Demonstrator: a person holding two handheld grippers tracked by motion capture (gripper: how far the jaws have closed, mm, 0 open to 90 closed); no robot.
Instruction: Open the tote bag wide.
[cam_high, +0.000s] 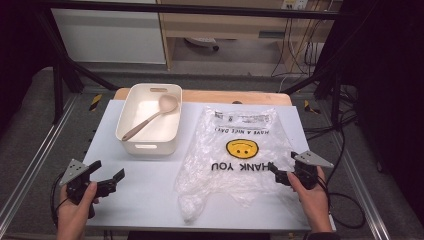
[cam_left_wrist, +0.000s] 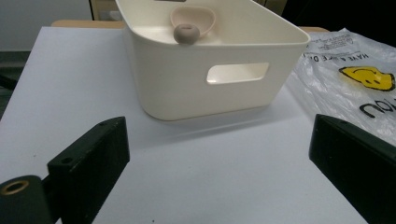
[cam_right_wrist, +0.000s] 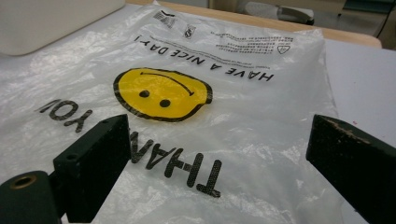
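Step in hand: we judge that we are about to take hold of the plastic bag, with the spoon likely meant to go in it afterwards.
Plastic bag: it lies flat and crinkled on the desk, just right of the bin, its smiley print upside down to us; its handles trail toward the near edge.
Spoon: it rests slanted inside the bin, bowl toward the far wall, handle toward the near left corner.
Right gripper: we hold it at the bag's right edge, level with the printed "THANK YOU"; its jaws stand wide open with nothing between them, the film spread below them in the right gripper view.
Left gripper: we hold it over bare desk near the front left, aimed at the bin's near wall; its jaws are also wide apart and empty.
How to do it well: we should lower the right jaws onto a single loose fold near the edge, not the flat middle, so that they pinch one layer.
Care: thin film slips, so we close fully before lifting.
Left's part: we bring it across to the opposite layer to part the mouth.
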